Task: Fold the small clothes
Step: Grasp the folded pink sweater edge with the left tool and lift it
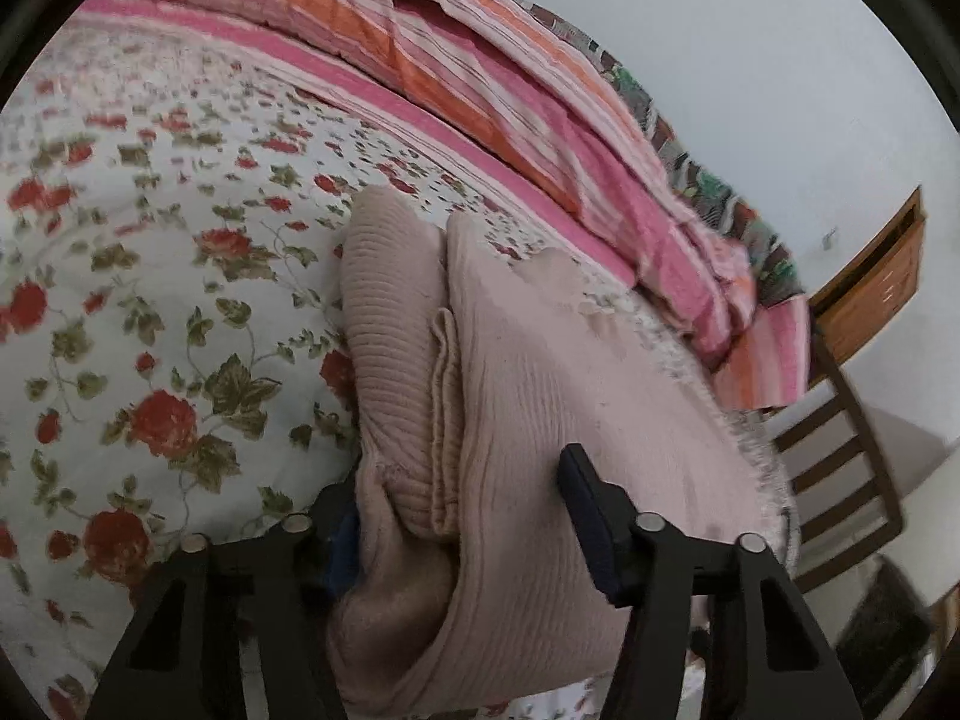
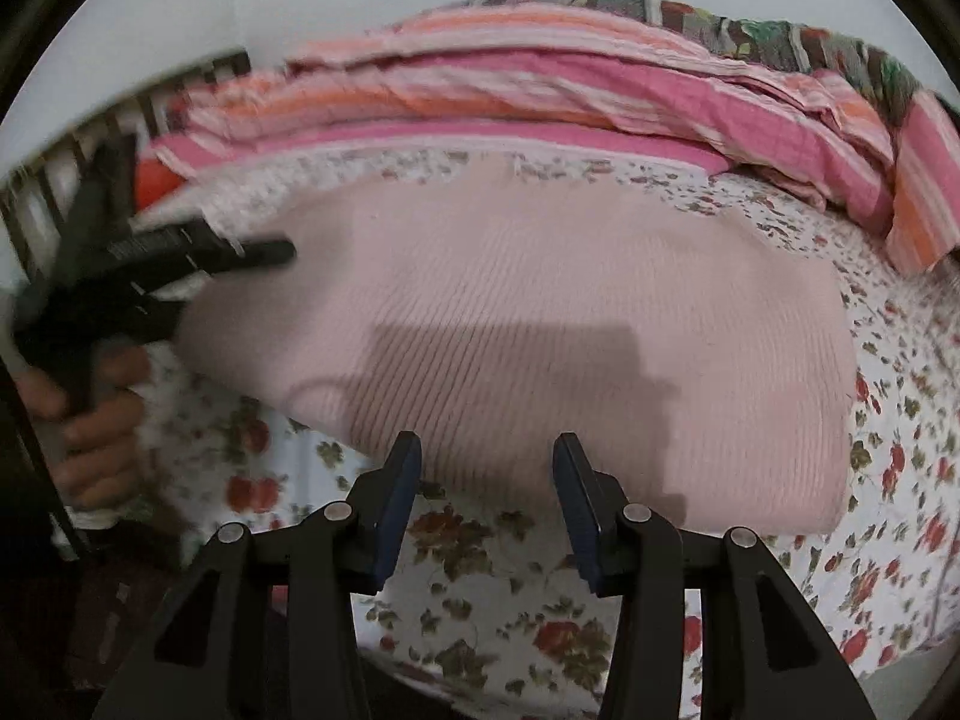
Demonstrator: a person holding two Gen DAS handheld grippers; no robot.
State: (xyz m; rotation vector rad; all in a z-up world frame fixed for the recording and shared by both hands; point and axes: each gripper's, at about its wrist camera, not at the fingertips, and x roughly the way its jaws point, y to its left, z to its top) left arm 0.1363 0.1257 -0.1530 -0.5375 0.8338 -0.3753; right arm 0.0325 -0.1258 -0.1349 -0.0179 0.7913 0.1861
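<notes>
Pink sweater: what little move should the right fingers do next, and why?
Probably nudge the right gripper forward and close on the pink sweater's near edge. Its fingers stand open with only flowered sheet between them, the edge is just at their tips, and the left gripper already has bunched cloth between its fingers.

Your pale pink ribbed knit garment (image 2: 528, 324) lies folded into a broad rectangle on the floral bedsheet (image 2: 480, 600), its ribs running front to back. At its left end the fabric bunches into stacked folds (image 1: 444, 396), lifted off the sheet.
</notes>
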